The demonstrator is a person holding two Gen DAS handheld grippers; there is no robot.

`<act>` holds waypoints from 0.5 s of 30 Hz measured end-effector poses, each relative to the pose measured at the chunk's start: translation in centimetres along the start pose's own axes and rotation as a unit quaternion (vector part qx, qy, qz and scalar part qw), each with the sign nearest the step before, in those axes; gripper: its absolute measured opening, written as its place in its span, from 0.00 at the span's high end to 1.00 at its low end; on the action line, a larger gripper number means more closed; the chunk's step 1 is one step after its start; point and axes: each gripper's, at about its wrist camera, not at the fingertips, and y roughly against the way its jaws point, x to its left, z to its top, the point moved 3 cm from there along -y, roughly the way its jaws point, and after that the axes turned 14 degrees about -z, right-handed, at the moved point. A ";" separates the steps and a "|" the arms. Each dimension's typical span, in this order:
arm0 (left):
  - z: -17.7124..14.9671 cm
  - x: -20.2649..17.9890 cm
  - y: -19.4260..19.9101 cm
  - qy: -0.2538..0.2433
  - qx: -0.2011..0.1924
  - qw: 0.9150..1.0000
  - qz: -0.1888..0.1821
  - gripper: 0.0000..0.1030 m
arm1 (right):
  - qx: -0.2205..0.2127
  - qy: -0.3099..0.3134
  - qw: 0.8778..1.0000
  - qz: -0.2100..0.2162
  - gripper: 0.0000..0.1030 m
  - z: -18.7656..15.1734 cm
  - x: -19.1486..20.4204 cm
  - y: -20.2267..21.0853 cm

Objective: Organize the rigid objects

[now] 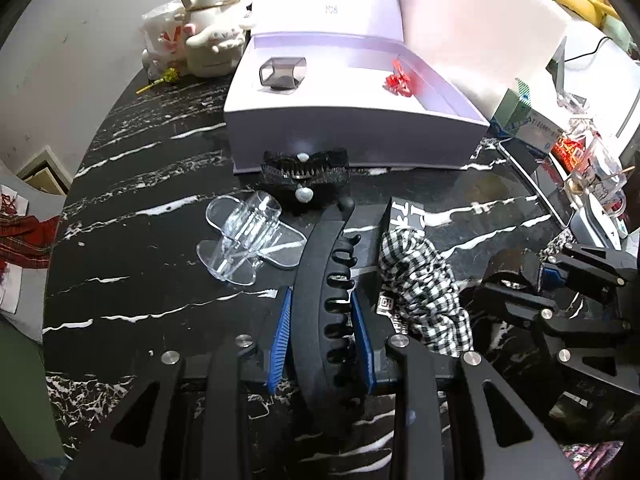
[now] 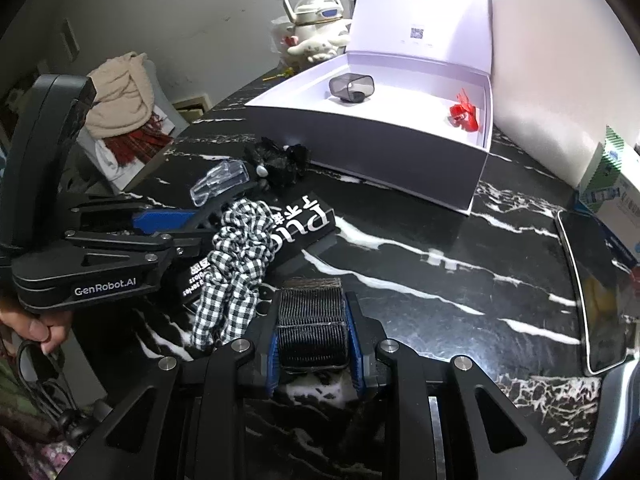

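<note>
My left gripper (image 1: 322,320) is shut on a long black toothed hair clip (image 1: 320,256), its blue pads pressing both sides. In the right wrist view my right gripper (image 2: 312,336) is shut on a black ribbed hair roller (image 2: 311,308), low over the marble table. The open lilac box (image 1: 352,132) stands behind and holds a grey clip (image 1: 282,74) and a red clip (image 1: 402,80). A clear claw clip (image 1: 244,240) and a black fuzzy clip with pearls (image 1: 304,178) lie in front of the box. A checked scrunchie (image 1: 424,284) lies over a black lettered box (image 1: 404,216).
A phone (image 2: 604,292) lies at the table's right edge beside small cartons (image 2: 612,184). A white character kettle (image 1: 212,28) and a plastic bag stand at the back left. A chair with folded clothes (image 2: 120,100) stands off the table's left side. A hand (image 2: 36,324) holds the left gripper.
</note>
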 end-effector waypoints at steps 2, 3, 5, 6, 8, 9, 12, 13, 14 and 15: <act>0.2 -0.1 0.6 -0.001 -0.005 1.000 0.001 0.72 | -0.002 0.002 1.000 0.002 0.74 0.2 0.0 0.2; 0.3 -0.2 0.9 -0.004 -0.009 1.000 0.001 0.72 | -0.004 0.003 1.000 0.001 0.74 0.3 0.0 0.4; 0.6 -0.6 1.8 -0.011 -0.018 1.000 0.002 0.72 | -0.009 0.005 1.000 0.000 0.74 0.5 0.0 0.7; 0.7 -0.7 2.1 -0.014 -0.022 1.000 0.003 0.72 | -0.012 0.005 1.000 -0.001 0.74 0.7 0.0 0.8; 1.1 -1.1 2.8 -0.021 -0.031 0.999 0.004 0.72 | -0.019 0.006 1.000 -0.004 0.74 0.9 0.0 1.3; 1.3 -1.2 3.0 -0.023 -0.034 0.999 0.005 0.72 | -0.022 0.007 1.000 -0.006 0.74 1.0 0.0 1.6; 1.8 -1.5 3.7 -0.025 -0.042 0.999 0.001 0.72 | -0.029 0.005 0.999 -0.017 0.74 1.4 -0.2 2.3; 2.1 -1.7 3.9 -0.026 -0.045 0.999 -0.001 0.72 | -0.030 0.004 0.999 -0.019 0.74 1.5 -0.3 2.5; 2.2 -1.7 4.1 -0.027 -0.047 0.999 -0.002 0.72 | -0.032 0.003 0.999 -0.020 0.74 1.6 -0.5 2.7; 2.4 -1.9 4.2 -0.029 -0.049 0.998 -0.001 0.72 | -0.033 0.003 0.999 -0.022 0.74 1.7 -0.6 2.8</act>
